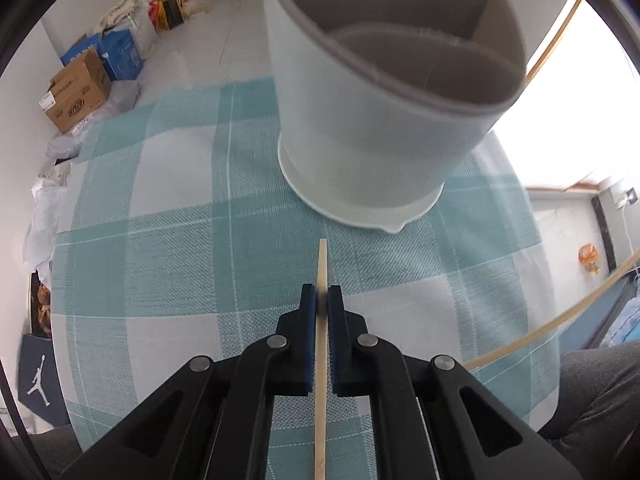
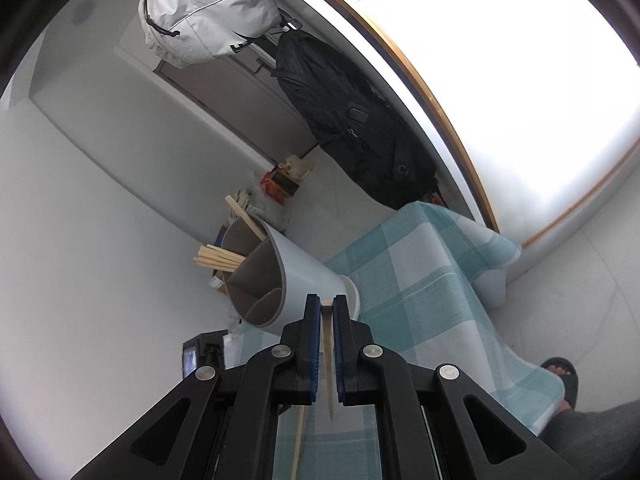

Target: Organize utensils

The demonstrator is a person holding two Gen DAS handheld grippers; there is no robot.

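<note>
Chopsticks (image 2: pixel 219 260) are seen only from the right wrist view, bunched in one compartment of the pale utensil holder (image 2: pixel 280 276), with a single stick (image 2: pixel 245 212) leaning in another; from the left wrist view the holder (image 1: pixel 372 120) looms close and only bare grey dividers are shown. It is stood on the checked tablecloth (image 1: pixel 160 208). A wooden chopstick (image 1: pixel 322 264) is clamped by the left gripper (image 1: pixel 322 300), its tip pointed toward the holder's base. Another chopstick (image 2: pixel 329 360) is pinched in the right gripper (image 2: pixel 327 312), held tilted above the table's edge.
</note>
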